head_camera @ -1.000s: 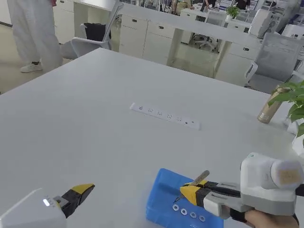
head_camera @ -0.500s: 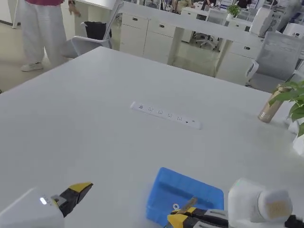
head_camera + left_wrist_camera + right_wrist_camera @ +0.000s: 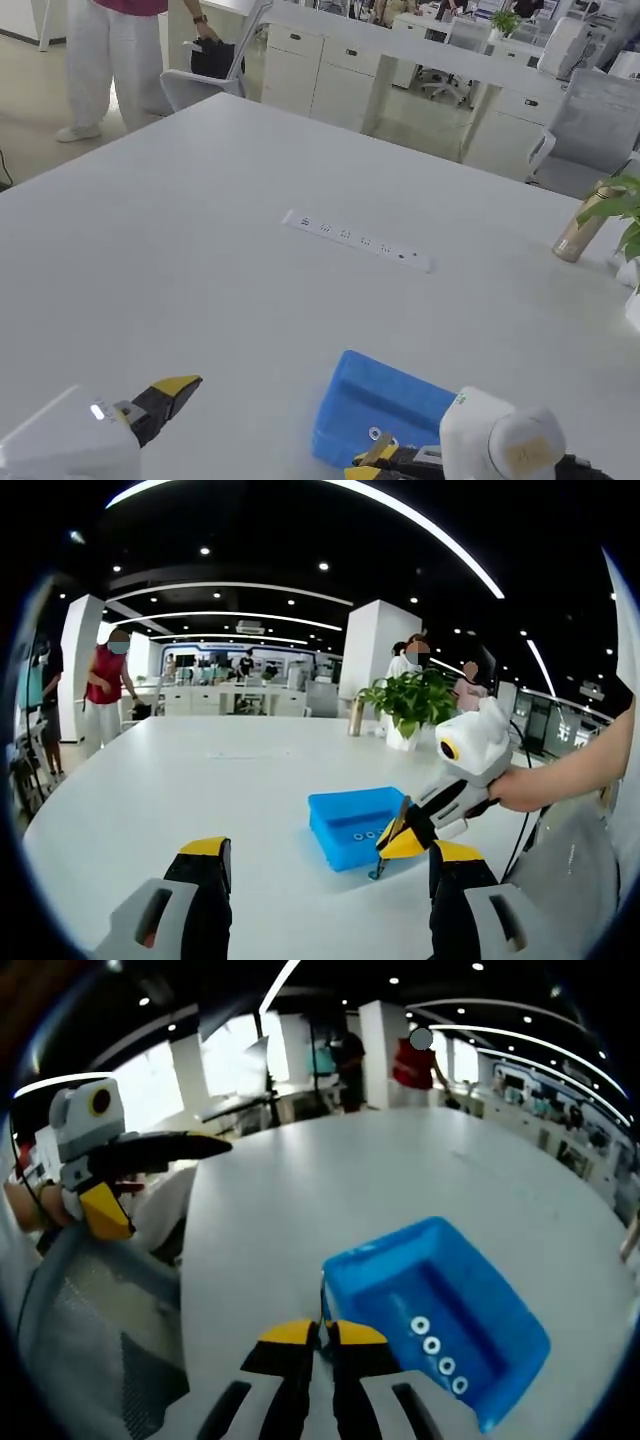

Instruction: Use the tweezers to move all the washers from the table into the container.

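A blue container [image 3: 385,405] stands near the table's front edge, and a washer [image 3: 375,434] lies inside it. In the right gripper view the blue container [image 3: 440,1315] holds several washers [image 3: 438,1352] in a row. My right gripper [image 3: 320,1332] is shut on the tweezers [image 3: 322,1308], whose thin tip points at the container's near corner. From the left gripper view, the right gripper [image 3: 405,840] hangs at the front of the container [image 3: 350,825] with the tweezers [image 3: 376,868] pointing down. Whether the tip holds a washer I cannot tell. My left gripper [image 3: 330,858] is open and holds nothing, left of the container; its yellow fingertips [image 3: 178,388] rise at the lower left.
A white power strip [image 3: 355,240] lies mid-table. A gold bottle [image 3: 578,232] and a potted plant [image 3: 625,210] stand at the right edge. Cabinets, chairs and a person [image 3: 110,60] are beyond the far edge.
My right gripper has drawn back with the tweezers from over the container toward the near edge. The left gripper has hardly moved. The person at the back has walked right.
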The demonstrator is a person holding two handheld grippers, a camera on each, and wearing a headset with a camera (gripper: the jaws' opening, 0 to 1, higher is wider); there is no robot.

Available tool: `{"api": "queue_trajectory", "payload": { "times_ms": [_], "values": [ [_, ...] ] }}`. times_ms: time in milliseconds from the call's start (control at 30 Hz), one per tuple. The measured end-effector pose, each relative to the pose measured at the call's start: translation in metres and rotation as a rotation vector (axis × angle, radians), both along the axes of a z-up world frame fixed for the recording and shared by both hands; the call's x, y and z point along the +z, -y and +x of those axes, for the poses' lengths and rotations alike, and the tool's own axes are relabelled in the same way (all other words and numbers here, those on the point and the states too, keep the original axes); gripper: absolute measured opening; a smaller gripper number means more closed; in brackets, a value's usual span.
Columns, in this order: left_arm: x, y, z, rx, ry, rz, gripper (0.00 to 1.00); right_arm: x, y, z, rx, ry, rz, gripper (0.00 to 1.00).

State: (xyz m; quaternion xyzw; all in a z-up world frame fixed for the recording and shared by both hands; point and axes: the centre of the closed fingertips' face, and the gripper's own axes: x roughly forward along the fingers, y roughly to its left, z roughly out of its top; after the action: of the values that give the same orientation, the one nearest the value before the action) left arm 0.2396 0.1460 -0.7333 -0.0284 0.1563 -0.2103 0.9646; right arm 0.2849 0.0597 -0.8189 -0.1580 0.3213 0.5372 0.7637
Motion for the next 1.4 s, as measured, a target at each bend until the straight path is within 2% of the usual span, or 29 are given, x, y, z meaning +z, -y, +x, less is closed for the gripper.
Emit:
{"api": "queue_trajectory", "payload": {
  "times_ms": [333,667,967,1267,1400],
  "values": [
    [0.001,0.000,0.000,0.002,0.003,0.000,0.82,-0.001,-0.003,-0.006,0.024,-0.018,0.007,0.03],
    [0.001,-0.001,0.000,0.005,0.005,-0.005,0.82,-0.001,-0.004,-0.022,0.066,-0.034,0.014,0.03],
    [0.001,-0.001,0.000,0.004,0.006,-0.004,0.82,-0.001,-0.005,-0.026,0.073,-0.044,0.021,0.03],
    [0.001,-0.001,0.000,0.003,0.005,-0.003,0.82,-0.002,-0.006,-0.033,0.095,-0.051,0.017,0.03],
    [0.001,-0.001,0.000,0.002,0.004,-0.002,0.82,-0.002,-0.007,-0.035,0.110,-0.039,0.007,0.03]
  ]
}}
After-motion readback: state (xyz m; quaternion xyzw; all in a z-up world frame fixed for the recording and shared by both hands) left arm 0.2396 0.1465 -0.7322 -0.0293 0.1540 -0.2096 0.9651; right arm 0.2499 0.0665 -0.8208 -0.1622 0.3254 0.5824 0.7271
